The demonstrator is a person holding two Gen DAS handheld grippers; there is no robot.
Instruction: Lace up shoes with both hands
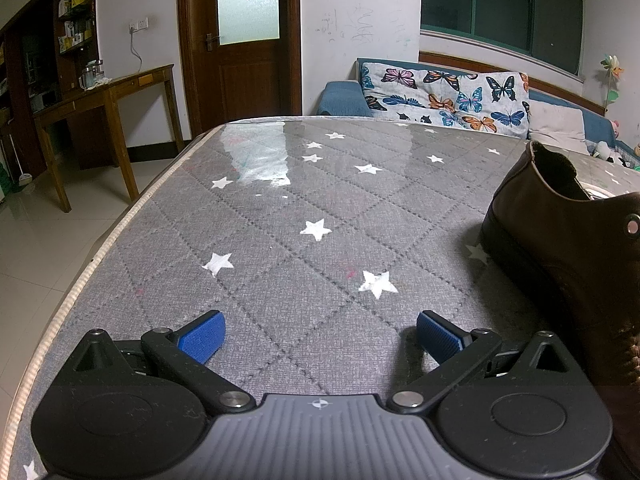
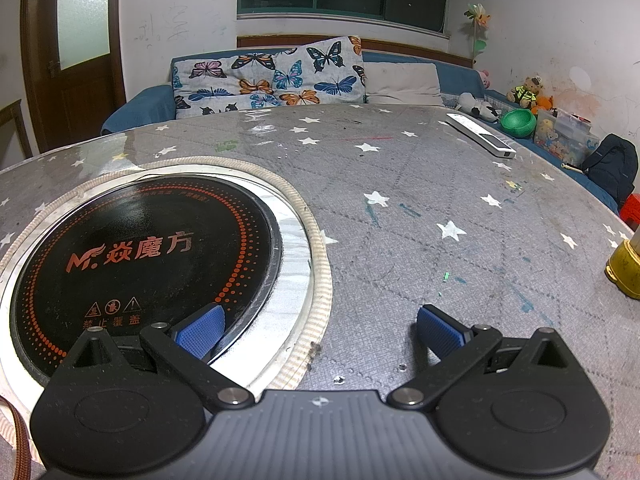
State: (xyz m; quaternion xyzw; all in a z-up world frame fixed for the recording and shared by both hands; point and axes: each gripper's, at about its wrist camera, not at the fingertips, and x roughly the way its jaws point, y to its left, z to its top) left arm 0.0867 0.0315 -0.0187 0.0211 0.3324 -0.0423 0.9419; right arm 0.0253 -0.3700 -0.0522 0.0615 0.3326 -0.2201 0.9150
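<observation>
A brown leather shoe [image 1: 568, 248] stands on the grey star-patterned table [image 1: 280, 216] at the right edge of the left wrist view, its opening facing up and a metal eyelet [image 1: 633, 225] showing. My left gripper [image 1: 320, 334] is open just left of the shoe, with nothing between its blue pads [image 1: 202, 336]. My right gripper [image 2: 320, 330] is open too, low over the table [image 2: 400, 208] beside a round cooktop. A brown lace [image 2: 20, 444] crosses the bottom left corner of the right wrist view. The shoe is out of sight there.
A black induction cooktop [image 2: 140, 264] sits sunk in the table under my right gripper's left finger. A white remote [image 2: 480, 136] lies far right, a yellow object [image 2: 626, 268] at the right edge. A sofa with a butterfly cushion [image 1: 440, 96] stands behind. A wooden desk [image 1: 100, 100] stands left.
</observation>
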